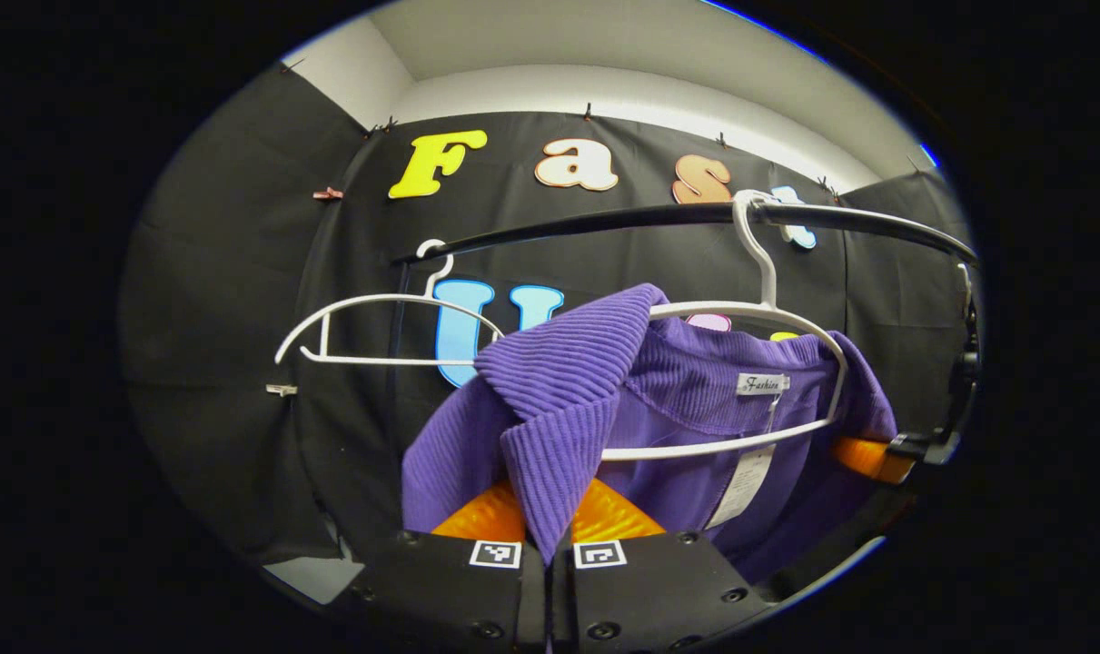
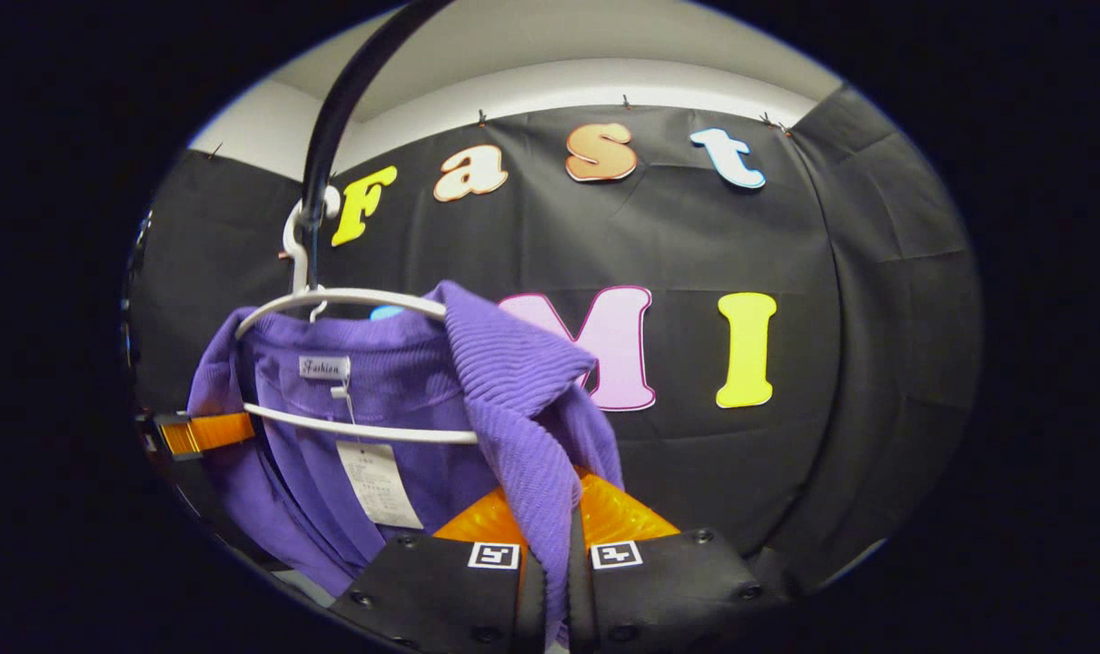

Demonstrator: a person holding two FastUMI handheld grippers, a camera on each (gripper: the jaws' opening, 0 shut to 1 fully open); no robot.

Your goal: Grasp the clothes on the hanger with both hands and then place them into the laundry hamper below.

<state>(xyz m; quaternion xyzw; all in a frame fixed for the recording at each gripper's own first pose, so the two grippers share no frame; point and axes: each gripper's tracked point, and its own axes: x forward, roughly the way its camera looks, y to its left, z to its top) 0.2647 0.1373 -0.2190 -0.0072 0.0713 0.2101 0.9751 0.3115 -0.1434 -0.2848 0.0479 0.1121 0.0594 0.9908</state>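
Observation:
A purple ribbed top (image 1: 695, 400) hangs on a white hanger (image 1: 768, 313) from a black rail (image 1: 659, 218). My left gripper (image 1: 548, 536) is shut on the top's near shoulder, a fold of cloth pinched between its fingers. In the right gripper view the same purple top (image 2: 395, 409) hangs on the white hanger (image 2: 331, 300), and my right gripper (image 2: 557, 536) is shut on the other shoulder's fold. Each gripper appears far off in the other's view: the right gripper (image 1: 886, 454) at the right edge, the left gripper (image 2: 195, 434) at the left edge. White tags (image 2: 377, 481) dangle inside the collar.
A second white hanger (image 1: 377, 327), bare, hangs on the rail to the left of the top in the left gripper view. The black rail (image 2: 331, 118) runs overhead in the right gripper view. Black cloth walls close in behind and to both sides.

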